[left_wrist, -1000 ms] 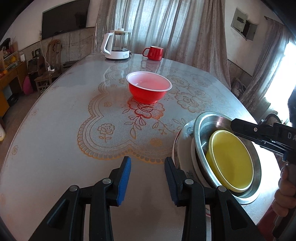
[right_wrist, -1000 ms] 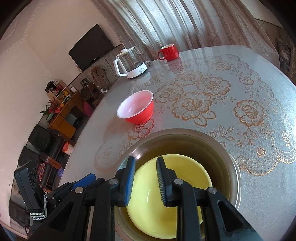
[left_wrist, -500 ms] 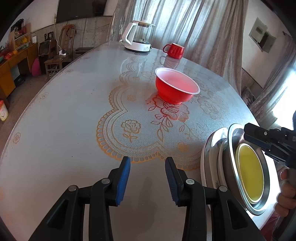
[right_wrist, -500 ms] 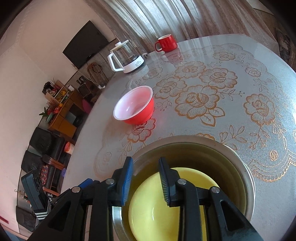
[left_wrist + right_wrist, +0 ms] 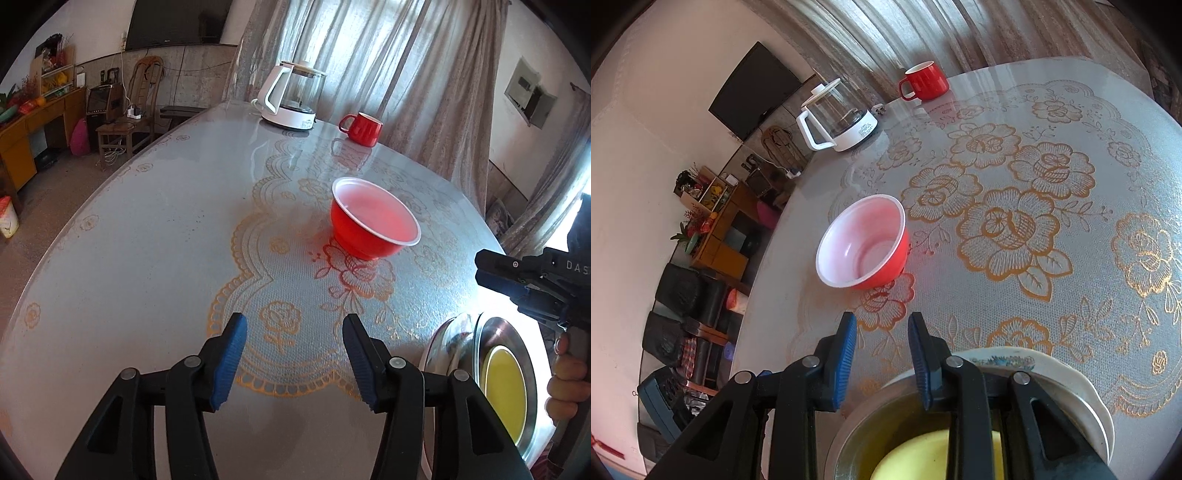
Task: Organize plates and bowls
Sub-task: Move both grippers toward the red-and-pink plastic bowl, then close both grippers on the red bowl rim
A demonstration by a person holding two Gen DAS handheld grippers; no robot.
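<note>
Left wrist view: left tongs are hanging wide apart over the table, gripping nothing. Right tongs are standing moderately apart above the steel bowl rim, touching nothing. Red bowl is sitting mid-table; yellow bowl is nesting inside the steel one.

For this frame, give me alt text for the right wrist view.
The open right gripper hangs over a steel bowl holding a yellow bowl, stacked on a patterned plate. Beyond stands an empty red bowl on the table.
</note>
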